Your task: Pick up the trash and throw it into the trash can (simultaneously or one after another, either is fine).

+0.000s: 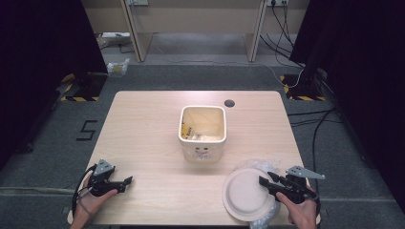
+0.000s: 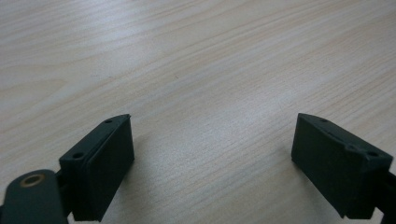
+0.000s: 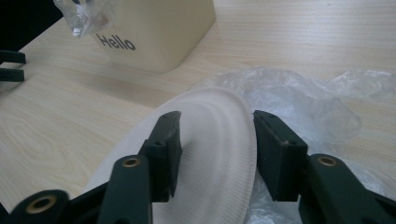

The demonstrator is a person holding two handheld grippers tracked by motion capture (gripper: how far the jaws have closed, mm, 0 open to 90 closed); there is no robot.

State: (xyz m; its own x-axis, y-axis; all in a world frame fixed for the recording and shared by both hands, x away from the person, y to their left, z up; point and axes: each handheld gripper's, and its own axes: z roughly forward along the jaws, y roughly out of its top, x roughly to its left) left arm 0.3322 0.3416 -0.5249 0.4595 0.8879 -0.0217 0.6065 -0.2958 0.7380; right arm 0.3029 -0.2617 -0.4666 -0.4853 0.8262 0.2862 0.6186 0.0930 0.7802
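A pale wooden bench [image 1: 143,133] stands on grey carpet, a cream bin [image 1: 202,131] at its centre. At the lower right of the high view the right tool [image 1: 263,182] straddles the rim of a white paper plate [image 1: 246,193] lying on crinkled clear plastic [image 3: 303,102]; its jaws are half closed, not yet clearly pinching. The left tool [image 1: 128,182], lower left, stands spread over bare wood. Judged step: gripping the plate. Next: squeeze the rim firmly, lift clear of the plastic, carry it toward the bin.

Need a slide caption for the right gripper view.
Right tool straddling the rim of a white paper plate, clear plastic wrap under it, cream "Hello" bin behind.
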